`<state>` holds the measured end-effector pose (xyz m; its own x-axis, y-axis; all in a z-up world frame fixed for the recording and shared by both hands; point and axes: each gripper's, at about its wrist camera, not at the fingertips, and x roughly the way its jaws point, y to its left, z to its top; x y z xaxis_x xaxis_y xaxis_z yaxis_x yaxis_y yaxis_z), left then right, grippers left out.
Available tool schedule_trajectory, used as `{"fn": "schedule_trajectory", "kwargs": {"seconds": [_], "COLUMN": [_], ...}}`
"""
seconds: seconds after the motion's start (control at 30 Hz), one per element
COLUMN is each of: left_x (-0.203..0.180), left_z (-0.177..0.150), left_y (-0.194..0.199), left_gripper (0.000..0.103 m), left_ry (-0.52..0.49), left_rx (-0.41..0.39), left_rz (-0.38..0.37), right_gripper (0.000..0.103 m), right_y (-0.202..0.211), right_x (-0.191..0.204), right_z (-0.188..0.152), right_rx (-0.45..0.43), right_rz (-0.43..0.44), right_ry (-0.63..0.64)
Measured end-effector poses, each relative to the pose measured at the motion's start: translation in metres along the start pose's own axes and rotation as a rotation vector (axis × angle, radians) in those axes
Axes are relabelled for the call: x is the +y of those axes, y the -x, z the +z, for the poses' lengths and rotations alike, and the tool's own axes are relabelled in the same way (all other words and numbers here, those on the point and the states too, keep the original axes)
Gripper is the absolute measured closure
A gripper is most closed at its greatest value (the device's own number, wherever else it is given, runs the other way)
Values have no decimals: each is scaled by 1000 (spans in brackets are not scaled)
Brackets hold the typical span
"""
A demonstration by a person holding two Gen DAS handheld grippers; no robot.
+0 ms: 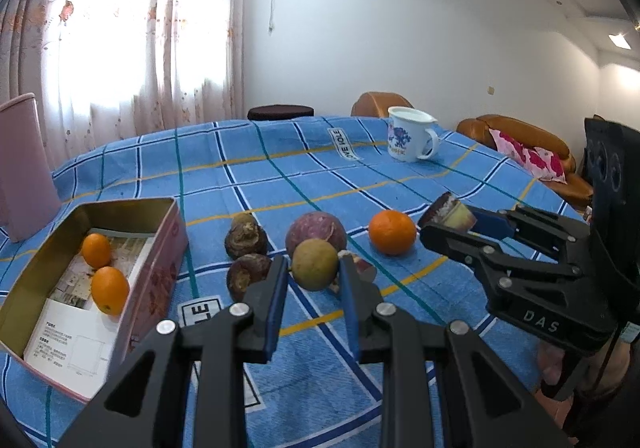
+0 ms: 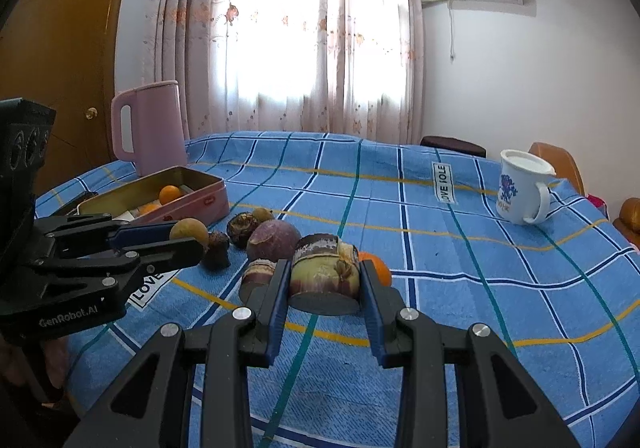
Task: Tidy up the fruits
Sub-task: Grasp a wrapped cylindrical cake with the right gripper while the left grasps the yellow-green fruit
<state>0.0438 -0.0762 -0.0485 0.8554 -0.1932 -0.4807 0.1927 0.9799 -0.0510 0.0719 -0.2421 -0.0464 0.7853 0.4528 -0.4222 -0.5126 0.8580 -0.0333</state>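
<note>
At frame centre, the left gripper (image 1: pixel 314 276) clamps a round greenish-brown fruit (image 1: pixel 315 264); the open pink tin box (image 1: pixel 160 268) with 2 oranges lies lower left. The right gripper (image 2: pixel 325 282) grips a stubby purple-green sugarcane segment (image 2: pixel 324 274), its long axis upright.

Both tongs (image 1: pixel 314 276) (image 2: pixel 325 280) clamped, loaded

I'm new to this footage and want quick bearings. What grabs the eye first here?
Both grippers hold something: the left gripper clamps a round greenish-brown fruit, the right gripper a stubby sugarcane piece. At far left, a pink tin holds two oranges.
</note>
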Motion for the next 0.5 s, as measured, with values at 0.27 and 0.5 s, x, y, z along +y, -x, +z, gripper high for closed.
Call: {"fn": "schedule_trajectory", "kwargs": {"seconds": [0.27, 0.5], "left_x": [2, 0], "left_z": [1, 4], "left_y": [8, 19], "left_gripper": [76, 76], "left_ry": [1, -12], "left_rx": [-44, -96], "left_rz": [27, 56], "right_gripper": [67, 67], "right_y": [8, 16], "right_x": [2, 5], "right_z": [-1, -4], "right_rx": [-44, -90], "right_rz": [-1, -3], "right_ry": [13, 25]}}
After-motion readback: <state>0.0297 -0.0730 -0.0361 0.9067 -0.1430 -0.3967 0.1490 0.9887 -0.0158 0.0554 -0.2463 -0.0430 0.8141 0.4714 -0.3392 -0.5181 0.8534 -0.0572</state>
